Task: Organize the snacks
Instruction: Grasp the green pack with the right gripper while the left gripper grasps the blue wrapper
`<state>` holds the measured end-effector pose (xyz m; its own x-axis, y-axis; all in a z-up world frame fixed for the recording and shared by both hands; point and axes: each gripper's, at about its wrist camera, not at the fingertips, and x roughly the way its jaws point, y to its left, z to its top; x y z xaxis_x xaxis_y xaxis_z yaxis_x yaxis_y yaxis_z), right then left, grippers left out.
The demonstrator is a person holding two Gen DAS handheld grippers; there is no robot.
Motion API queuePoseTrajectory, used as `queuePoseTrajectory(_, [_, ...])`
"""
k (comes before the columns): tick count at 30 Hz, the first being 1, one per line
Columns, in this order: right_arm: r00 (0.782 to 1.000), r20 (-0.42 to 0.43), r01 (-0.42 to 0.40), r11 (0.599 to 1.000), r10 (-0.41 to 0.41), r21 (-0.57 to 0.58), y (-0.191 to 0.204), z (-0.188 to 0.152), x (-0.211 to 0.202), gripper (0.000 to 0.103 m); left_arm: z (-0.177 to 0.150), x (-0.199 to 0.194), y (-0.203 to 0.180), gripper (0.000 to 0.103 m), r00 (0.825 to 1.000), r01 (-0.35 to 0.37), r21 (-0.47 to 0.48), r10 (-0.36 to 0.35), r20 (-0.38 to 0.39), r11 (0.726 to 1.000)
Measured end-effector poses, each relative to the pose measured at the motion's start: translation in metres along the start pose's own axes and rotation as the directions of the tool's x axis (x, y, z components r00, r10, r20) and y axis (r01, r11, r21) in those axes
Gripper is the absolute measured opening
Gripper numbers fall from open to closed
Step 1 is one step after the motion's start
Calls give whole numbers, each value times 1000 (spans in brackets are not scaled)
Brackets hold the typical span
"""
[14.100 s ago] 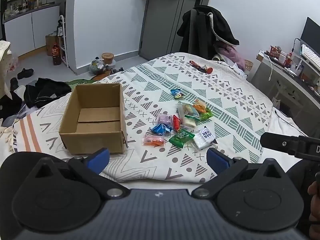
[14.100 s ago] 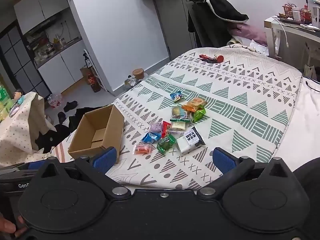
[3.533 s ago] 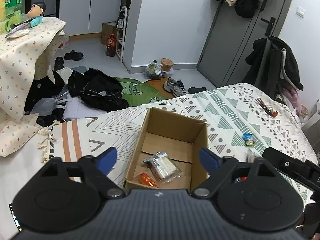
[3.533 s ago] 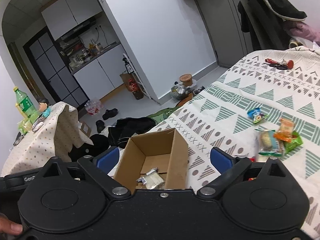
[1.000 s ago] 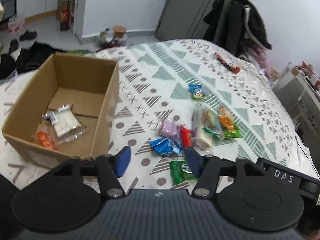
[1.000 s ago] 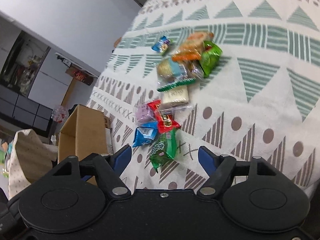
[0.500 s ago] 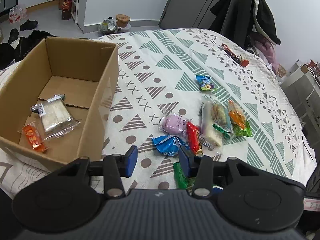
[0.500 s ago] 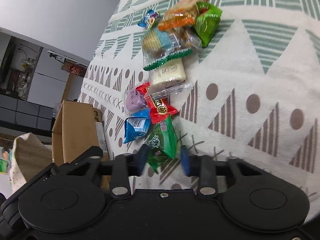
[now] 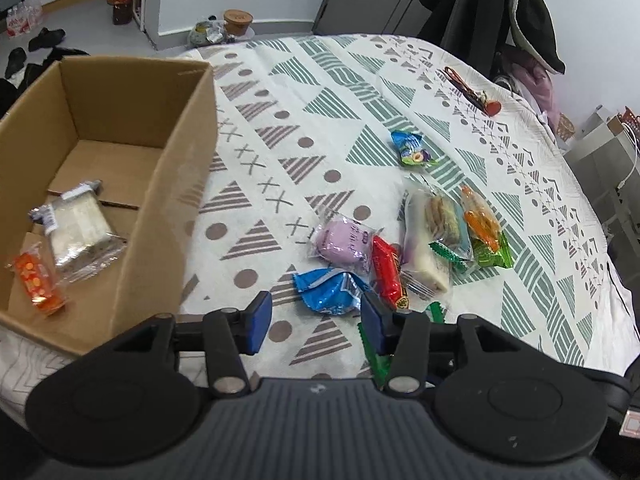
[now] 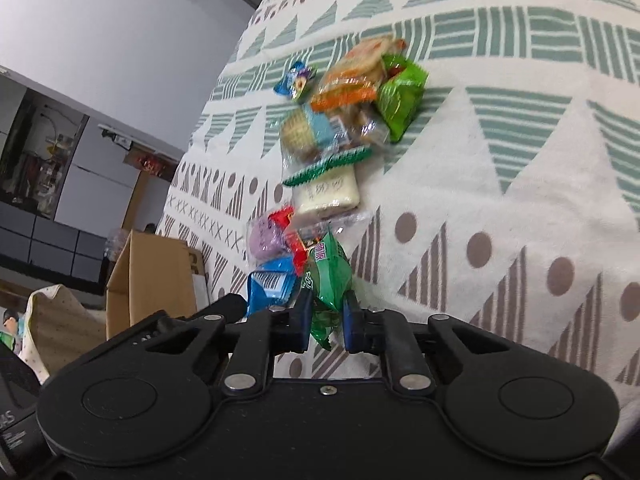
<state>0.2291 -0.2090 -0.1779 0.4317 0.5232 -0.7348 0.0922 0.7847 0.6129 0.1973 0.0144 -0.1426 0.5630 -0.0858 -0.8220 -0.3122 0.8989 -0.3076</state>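
the right gripper (image 10: 327, 316) is pinching the green snack packet (image 10: 328, 276) between nearly closed jaws at the near end of the snack pile on the bedspread (image 10: 500, 184). the left gripper (image 9: 316, 322) is hovering with jaws partly open and holding nothing, just short of the blue packet (image 9: 330, 290), with the cardboard box (image 9: 168, 200) to its left.

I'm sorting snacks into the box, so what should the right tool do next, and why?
Probably lift. The right tool is shut on the green packet, which still lies among the pile; the cardboard box sits to the left.
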Motion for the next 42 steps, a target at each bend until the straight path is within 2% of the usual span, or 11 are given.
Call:
queuePoseTrajectory(2, [1000, 16, 10, 1000, -10, 5, -1, 1, -3, 15, 1, 6, -1, 49, 1000, 5, -9, -6, -17, 1000])
queuePoseTrajectory(7, [996, 77, 35, 999, -36, 6, 0, 3, -14, 14, 1, 15, -5, 63, 999, 10, -17, -11, -35, 1000])
queuePoseTrajectory(10, [994, 101, 47, 999, -49, 23, -4, 5, -18, 14, 1, 21, -9, 68, 999, 14, -19, -15, -44, 1000])
queuePoseTrajectory(20, [993, 105, 42, 997, -48, 61, -10, 9, -13, 14, -4, 43, -21, 69, 996, 10, 5, -10, -84, 1000])
queuePoseTrajectory(36, [995, 86, 38, 998, -42, 54, -8, 11, -7, 14, 0, 61, -25, 69, 997, -65, 50, 67, -37, 997])
queuePoseTrajectory(39, [995, 91, 35, 998, -39, 44, -5, 11, -8, 14, 0, 61, -25, 63, 998, -55, 39, 56, -37, 998])
queuePoseTrajectory(42, [995, 99, 26, 999, -29, 26, 0, 10, -10, 14, 1, 57, -23, 43, 998, -50, 24, 51, -36, 998])
